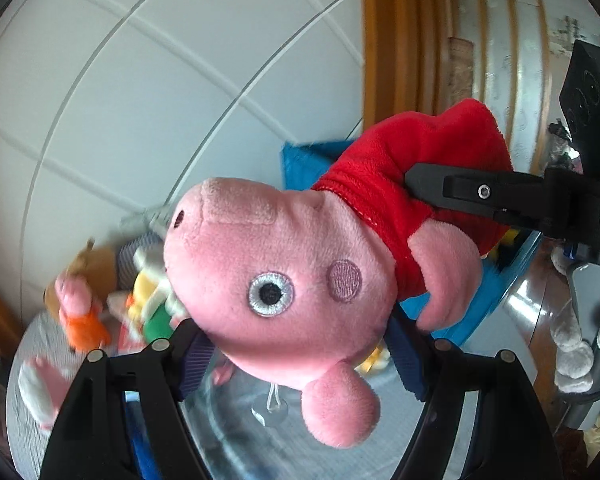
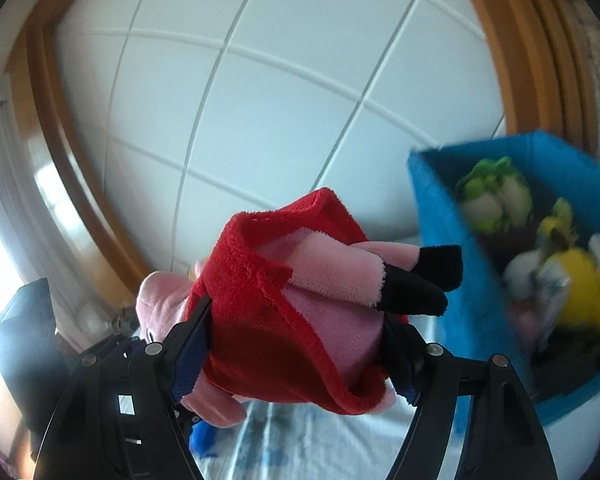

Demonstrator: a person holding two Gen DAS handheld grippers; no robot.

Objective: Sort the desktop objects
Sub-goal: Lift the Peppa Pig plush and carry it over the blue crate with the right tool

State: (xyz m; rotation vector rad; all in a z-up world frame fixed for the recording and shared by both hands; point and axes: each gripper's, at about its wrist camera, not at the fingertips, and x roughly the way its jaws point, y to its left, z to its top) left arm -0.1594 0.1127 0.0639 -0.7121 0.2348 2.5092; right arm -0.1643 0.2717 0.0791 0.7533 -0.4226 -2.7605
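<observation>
Right gripper [image 2: 296,356] clamped on pig plush [image 2: 284,320] red dress, left gripper [image 1: 296,348] pinching its pink head [image 1: 276,280], plush held in air between both, blue fabric bin [image 2: 440,216] just beside, holding green and yellow plush toys [image 2: 572,280].

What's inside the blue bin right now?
The blue bin holds a green plush and a yellow plush with white parts on a dark bottom. Motion blur and the bin's wall hide anything lower down.
</observation>
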